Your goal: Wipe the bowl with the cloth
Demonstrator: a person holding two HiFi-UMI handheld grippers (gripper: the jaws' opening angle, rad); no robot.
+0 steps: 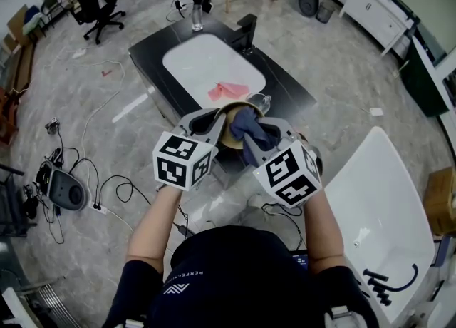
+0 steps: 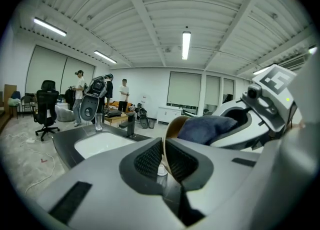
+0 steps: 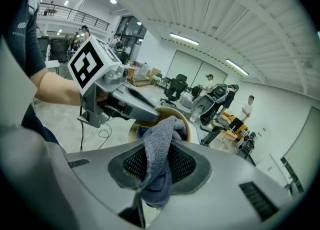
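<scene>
Clamps the bowl (image 1: pixel 227 132) by its rim in the left gripper (image 2: pixel 164 146), tilted, with the cloth (image 1: pixel 251 128) pinched in the right gripper (image 3: pixel 160 146) and pushed into its hollow just ahead of those jaws, mid-wipe by the look of it, next needing a sweep round the inner wall.

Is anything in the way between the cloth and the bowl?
Nothing visible is. The right gripper holds the cloth, and the cloth's end sits inside the bowl, which the left gripper grips by its rim.
</scene>
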